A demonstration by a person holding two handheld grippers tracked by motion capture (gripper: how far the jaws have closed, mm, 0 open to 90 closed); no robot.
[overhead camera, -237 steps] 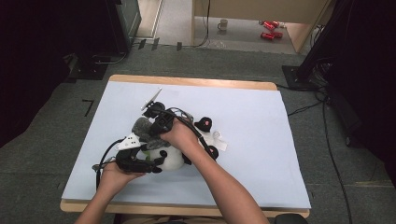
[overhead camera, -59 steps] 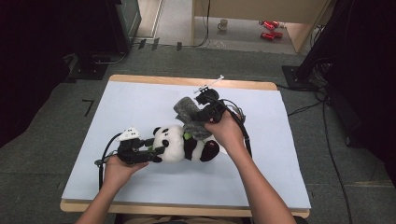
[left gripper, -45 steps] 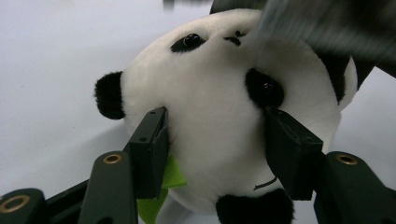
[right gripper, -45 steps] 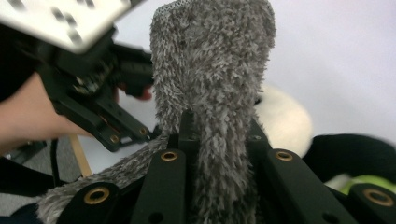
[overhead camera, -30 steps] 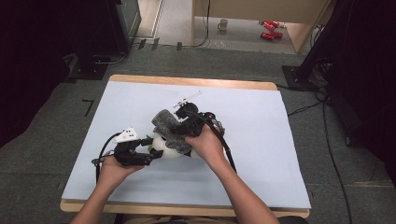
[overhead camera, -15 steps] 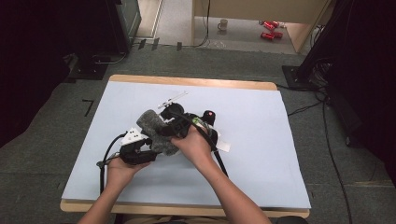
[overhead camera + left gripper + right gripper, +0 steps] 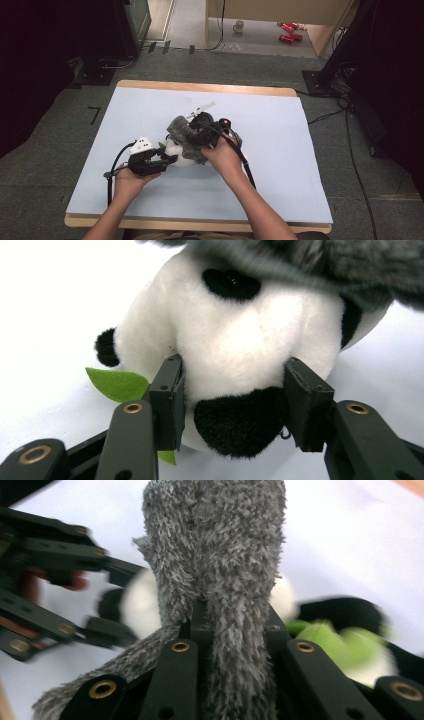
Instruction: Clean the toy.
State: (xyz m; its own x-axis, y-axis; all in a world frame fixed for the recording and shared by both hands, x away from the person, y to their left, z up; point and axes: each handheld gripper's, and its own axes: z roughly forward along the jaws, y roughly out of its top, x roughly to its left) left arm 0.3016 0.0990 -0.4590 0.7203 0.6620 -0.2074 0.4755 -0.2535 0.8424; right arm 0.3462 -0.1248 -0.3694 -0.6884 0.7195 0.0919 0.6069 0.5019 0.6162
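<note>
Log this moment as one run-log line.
left gripper: just closed onto panda plush, pads pressing its head | right gripper: shut on grey fuzzy cloth, over panda | table

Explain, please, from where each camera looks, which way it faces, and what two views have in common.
High view: sits above the person's side, looks forward and down on the table; both forearms, the left gripper and the right gripper show.
Left gripper view: rides on the left gripper, looks along its fingers, which have just been closing and now press the panda toy.
Right gripper view: rides on the right gripper, looks along its fingers, shut on the grey fuzzy cloth.
Shared: both gripper views show panda and cloth.
</note>
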